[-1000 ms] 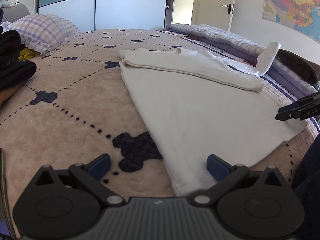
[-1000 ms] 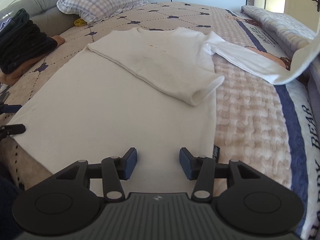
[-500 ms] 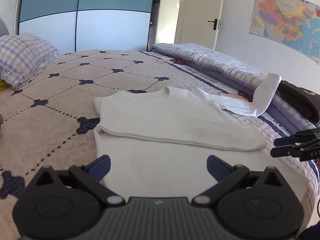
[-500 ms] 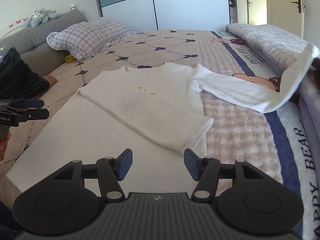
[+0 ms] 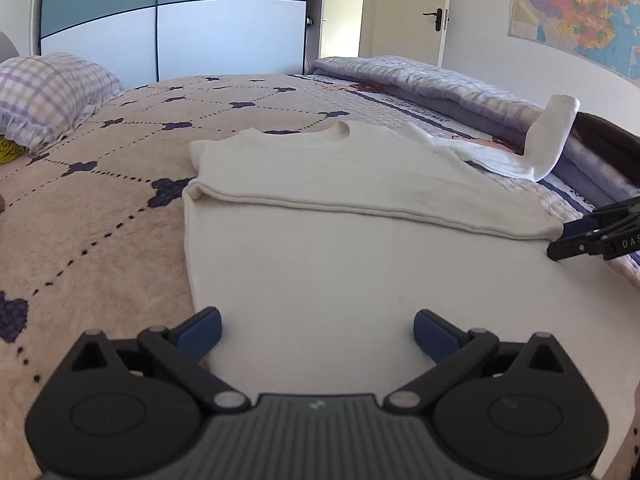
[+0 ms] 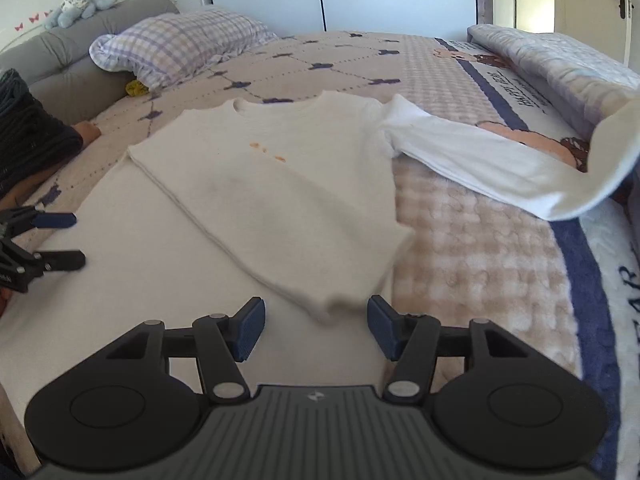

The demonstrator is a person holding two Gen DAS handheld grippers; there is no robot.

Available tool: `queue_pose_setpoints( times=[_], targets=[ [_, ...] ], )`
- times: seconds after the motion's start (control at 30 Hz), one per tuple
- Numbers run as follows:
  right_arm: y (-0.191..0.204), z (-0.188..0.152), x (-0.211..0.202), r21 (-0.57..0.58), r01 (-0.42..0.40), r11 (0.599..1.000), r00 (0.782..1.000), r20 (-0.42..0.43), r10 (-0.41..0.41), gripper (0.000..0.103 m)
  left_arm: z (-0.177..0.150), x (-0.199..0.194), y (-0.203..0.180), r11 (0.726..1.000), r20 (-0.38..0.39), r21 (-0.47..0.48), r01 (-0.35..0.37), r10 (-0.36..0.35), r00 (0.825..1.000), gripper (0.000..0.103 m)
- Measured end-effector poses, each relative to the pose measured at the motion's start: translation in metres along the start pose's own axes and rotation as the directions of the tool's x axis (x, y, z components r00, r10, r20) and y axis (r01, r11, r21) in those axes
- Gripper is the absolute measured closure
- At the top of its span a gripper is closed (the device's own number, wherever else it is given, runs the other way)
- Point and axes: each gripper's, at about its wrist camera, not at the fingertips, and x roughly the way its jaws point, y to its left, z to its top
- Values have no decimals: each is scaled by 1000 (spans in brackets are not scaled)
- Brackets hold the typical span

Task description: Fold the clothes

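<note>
Your left gripper (image 5: 316,330) sits low in the left wrist view with its blue pads spread wide and nothing pinched between them. Its two fingers hang above the near part of the white sweater (image 5: 360,248), which lies flat on the beige quilt (image 5: 100,216). One sleeve is folded across the chest, forming a long straight edge that runs from the left shoulder toward the right side of the picture. The other sleeve (image 5: 532,152) stretches away to the right and bends up against the rolled grey duvet (image 5: 420,80). At the right edge you can see your right gripper (image 5: 592,232), its tips at the end of the folded sleeve; whether they touch it I cannot tell. A checked pillow (image 5: 48,92) lies at the far left.

From the right wrist view, your right gripper (image 6: 316,328) is parted to a middling width, empty, with the cuff end of the folded sleeve (image 6: 320,304) lying just ahead of and between its pads. The sweater (image 6: 280,184) fills the middle, with small orange marks on the chest. Your left gripper (image 6: 60,240) shows at the left edge, its fingers apart over the near left part of the garment. Dark folded clothes (image 6: 28,136) lie beyond it, near the grey headboard (image 6: 80,52).
</note>
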Motion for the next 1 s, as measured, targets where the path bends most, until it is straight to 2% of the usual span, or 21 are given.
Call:
queue_pose_setpoints(
  times=[0.03, 0.07, 0.1, 0.13, 0.17, 0.23, 0.33, 0.4, 0.43, 0.5, 0.53, 0.6, 0.63, 0.67, 0.77, 0.8, 0.87, 0.93, 1.0],
  targets=[
    [-6, -3, -7, 16, 0, 1000, 1000, 13, 0, 44, 0, -1, 0, 1000, 1, 2, -3, 3, 1000, 0],
    [-13, -3, -14, 30, 40, 999, 999, 26, -41, 43, 0, -1, 0, 1000, 1, 2, -3, 3, 1000, 0],
    [-21, 0, -22, 37, 119, 992, 991, 50, -121, 43, 0, 0, 0, 1000, 1, 2, -2, 2, 1000, 0],
    [-29, 4, -31, 40, 204, 978, 974, 87, -207, 43, 0, 0, 1, 1000, 1, -1, 1, -1, 1000, 0],
    [-39, 11, -42, 62, 281, 958, 949, 127, -287, 43, 0, 0, 1, 1000, 1, -3, 2, -2, 1000, 0],
    [-64, 29, -66, 157, 394, 906, 884, 204, -420, 43, 0, 0, 0, 1000, 6, 1, -4, 4, 1000, 0],
    [-100, 63, -92, 265, 456, 850, 811, 271, -519, 42, -1, 0, -2, 1000, 10, 10, -18, 18, 1000, 0],
    [-120, 88, -95, 286, 510, 811, 770, 269, -579, 38, -1, 0, -2, 1000, 11, 11, -19, 19, 1000, 0],
    [-131, 99, -92, 291, 539, 791, 754, 251, -607, 35, -1, 0, -2, 1000, 12, 10, -18, 18, 1000, 0],
    [-153, 116, -79, 306, 591, 747, 732, 187, -655, 35, -1, 0, -1, 1000, 15, 7, -16, 16, 1000, 0],
    [-165, 123, -71, 316, 595, 739, 739, 145, -657, 35, -2, 0, -2, 1000, 15, 8, -16, 16, 1000, 0],
    [-193, 127, -52, 367, 513, 776, 823, 49, -567, 39, -2, 0, -2, 1000, 15, 6, -14, 14, 1000, 0],
    [-196, 128, -48, 370, 511, 776, 824, 46, -565, 54, -2, -1, -1, 1000, 17, 2, -10, 10, 1000, 0],
    [-192, 129, -47, 356, 523, 774, 814, 58, -577, 90, -2, -2, 0, 1000, 20, -4, -5, 5, 1000, 0],
    [-166, 135, -67, 366, 493, 789, 799, 169, -577, 90, -2, -5, 5, 999, 36, -32, 13, -11, 999, 0],
    [-155, 139, -77, 360, 466, 808, 801, 216, -559, 95, -2, -7, 7, 999, 43, -46, 12, -10, 999, 0],
    [-128, 149, -96, 322, 369, 872, 819, 330, -469, 95, -1, -10, 12, 997, 54, -76, 11, -7, 999, 0],
    [-90, 164, -113, 236, 316, 919, 811, 436, -391, 95, 2, -14, 18, 993, 63, -112, 30, -23, 998, 0],
    [-51, 178, -121, 125, 245, 962, 812, 516, -274, 95, 7, -24, 22, 991, 89, -129, 40, -29, 996, 0]
  ],
)
